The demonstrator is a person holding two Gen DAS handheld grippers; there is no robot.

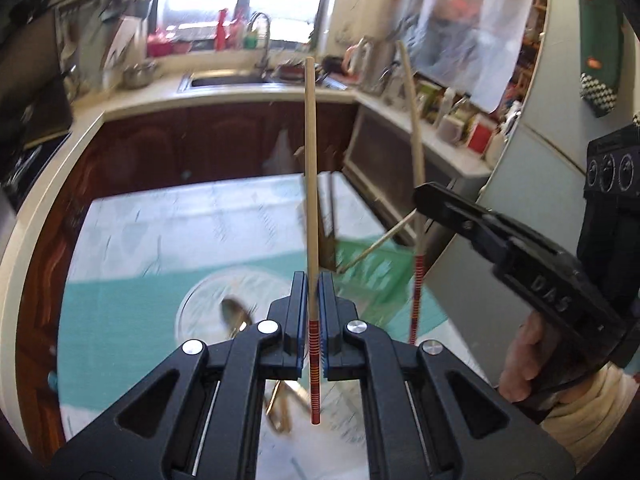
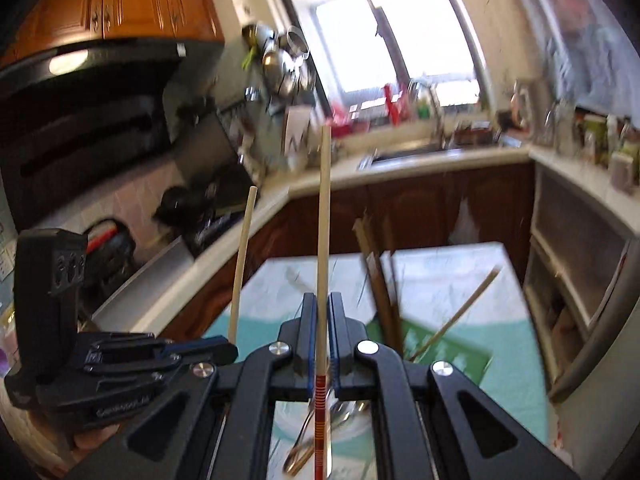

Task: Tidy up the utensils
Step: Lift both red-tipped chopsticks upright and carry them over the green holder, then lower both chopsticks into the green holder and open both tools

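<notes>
— Grippers?
— Left gripper clamped on a chopstick, standing upright. Right gripper clamped on a second chopstick, likewise upright.
— Rest of the utensils?
— Spoons on a plate below, near. Green holder far right with a stick leaning inside.

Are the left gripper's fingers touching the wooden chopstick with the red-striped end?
Touching. The left wrist view shows the left gripper with its fingers closed flush against the wooden chopstick with the red-striped end, no gap either side.
</notes>
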